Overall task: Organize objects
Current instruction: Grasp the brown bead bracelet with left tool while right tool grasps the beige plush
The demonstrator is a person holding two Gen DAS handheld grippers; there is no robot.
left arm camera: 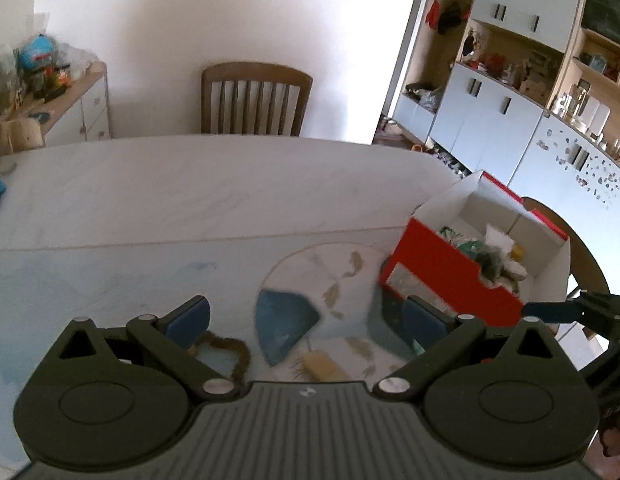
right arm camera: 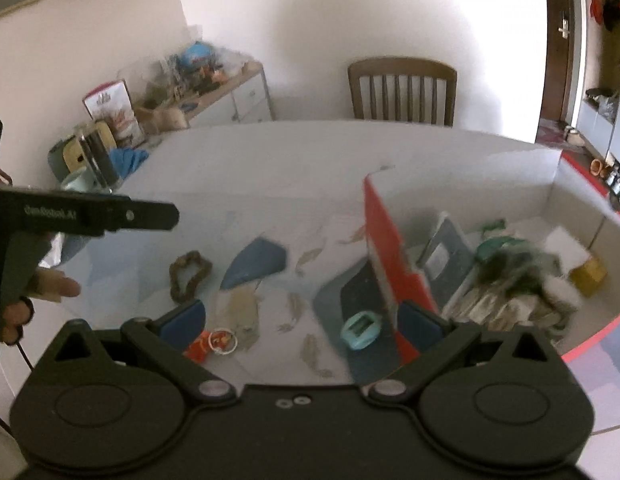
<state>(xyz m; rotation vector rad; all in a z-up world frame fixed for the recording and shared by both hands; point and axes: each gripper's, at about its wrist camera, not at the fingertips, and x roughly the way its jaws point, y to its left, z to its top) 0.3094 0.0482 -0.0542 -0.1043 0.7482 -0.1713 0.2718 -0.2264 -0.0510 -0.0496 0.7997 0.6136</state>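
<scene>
A red and white cardboard box (left arm camera: 438, 264) stands at the table's right, holding several small items; it also shows in the right wrist view (right arm camera: 394, 264). My left gripper (left arm camera: 305, 322) is open and empty above the patterned mat. My right gripper (right arm camera: 299, 320) is open and empty, its right finger at the box's red wall. On the mat lie a brown braided ring (right arm camera: 187, 276), an orange toy with a ring (right arm camera: 211, 344), a teal oval gadget (right arm camera: 360, 332) and a tan brush (left arm camera: 320, 366). The brown ring also shows in the left wrist view (left arm camera: 229, 354).
A wooden chair (left arm camera: 255, 100) stands at the table's far side. A cluttered sideboard (right arm camera: 213, 88) stands at the left wall. Jars, a mug and a blue cloth (right arm camera: 127, 160) sit at the table's left end. The left gripper's body (right arm camera: 81, 212) shows at the left.
</scene>
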